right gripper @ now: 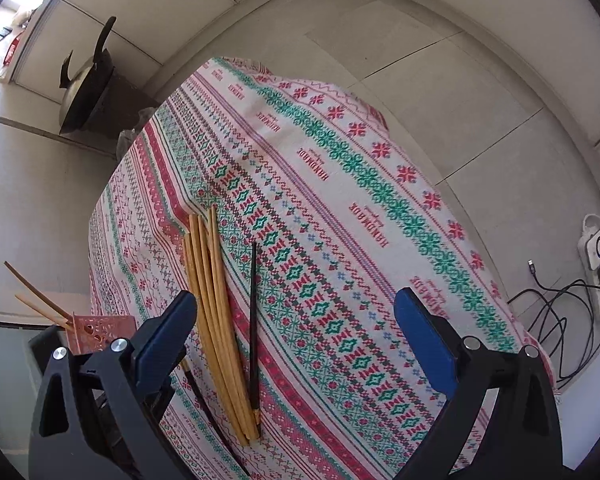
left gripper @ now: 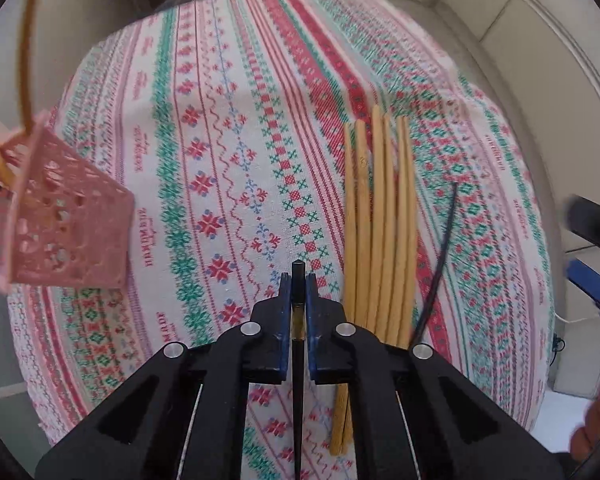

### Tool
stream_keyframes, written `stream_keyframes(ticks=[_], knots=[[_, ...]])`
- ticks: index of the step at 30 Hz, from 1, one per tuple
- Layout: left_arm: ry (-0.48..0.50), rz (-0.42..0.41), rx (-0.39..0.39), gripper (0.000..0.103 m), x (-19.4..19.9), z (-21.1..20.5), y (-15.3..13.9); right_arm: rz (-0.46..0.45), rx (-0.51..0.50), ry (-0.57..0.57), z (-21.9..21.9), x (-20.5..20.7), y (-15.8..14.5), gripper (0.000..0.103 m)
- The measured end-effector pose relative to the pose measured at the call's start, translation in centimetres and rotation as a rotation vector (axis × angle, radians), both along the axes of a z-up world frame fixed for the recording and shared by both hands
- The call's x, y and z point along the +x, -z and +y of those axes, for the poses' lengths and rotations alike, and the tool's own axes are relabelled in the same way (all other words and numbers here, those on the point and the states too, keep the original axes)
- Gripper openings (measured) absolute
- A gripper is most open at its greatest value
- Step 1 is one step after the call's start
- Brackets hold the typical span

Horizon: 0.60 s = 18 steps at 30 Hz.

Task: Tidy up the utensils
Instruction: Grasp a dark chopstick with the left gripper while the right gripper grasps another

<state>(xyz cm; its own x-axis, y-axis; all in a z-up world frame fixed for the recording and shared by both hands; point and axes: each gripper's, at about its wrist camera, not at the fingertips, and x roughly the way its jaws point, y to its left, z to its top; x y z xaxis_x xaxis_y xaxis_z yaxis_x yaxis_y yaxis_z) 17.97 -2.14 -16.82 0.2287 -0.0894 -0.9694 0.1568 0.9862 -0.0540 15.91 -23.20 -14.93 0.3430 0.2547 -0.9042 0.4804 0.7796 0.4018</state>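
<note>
Tongs: left (left gripper: 299,280) clamped on black chopstick (left gripper: 298,360), right (right gripper: 296,312) spread apart.

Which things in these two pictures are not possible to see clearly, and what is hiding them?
- Left wrist view: the lower part of the black chopstick held in the left gripper is covered by its body.
- Left wrist view: the right gripper is blurred and cut by the edge.
- Right wrist view: the pink basket is half hidden behind the right gripper's finger, so its contents cannot be counted.
- Both views: the near ends of the wooden chopsticks lie under the grippers.
</note>
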Motion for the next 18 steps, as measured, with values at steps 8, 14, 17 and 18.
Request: stream_keyframes(ticks=[8,14,17,18], knots=[[0.075,-0.178,0.011,0.006,-5.0,2.6,-7.3,0.082,-0.115,-0.071,4.7,3.8,3.7,0.056],[0.067,-0.276,-0.017,0.006,-8.1,5.8,-10.8,0.048,-0.246,-0.128,7.8,5.1,4.8,0.022],[0.041,-0.315,-0.049,0.006,-8.4,7.1,-12.0,0.024,-0.268,-0.111,7.7,4.6,4.8,0.006],[0.033,-0.327,-0.061,0.006,-8.5,7.4,-12.4,0.012,-0.230,-0.096,7.2,4.4,4.8,0.005]])
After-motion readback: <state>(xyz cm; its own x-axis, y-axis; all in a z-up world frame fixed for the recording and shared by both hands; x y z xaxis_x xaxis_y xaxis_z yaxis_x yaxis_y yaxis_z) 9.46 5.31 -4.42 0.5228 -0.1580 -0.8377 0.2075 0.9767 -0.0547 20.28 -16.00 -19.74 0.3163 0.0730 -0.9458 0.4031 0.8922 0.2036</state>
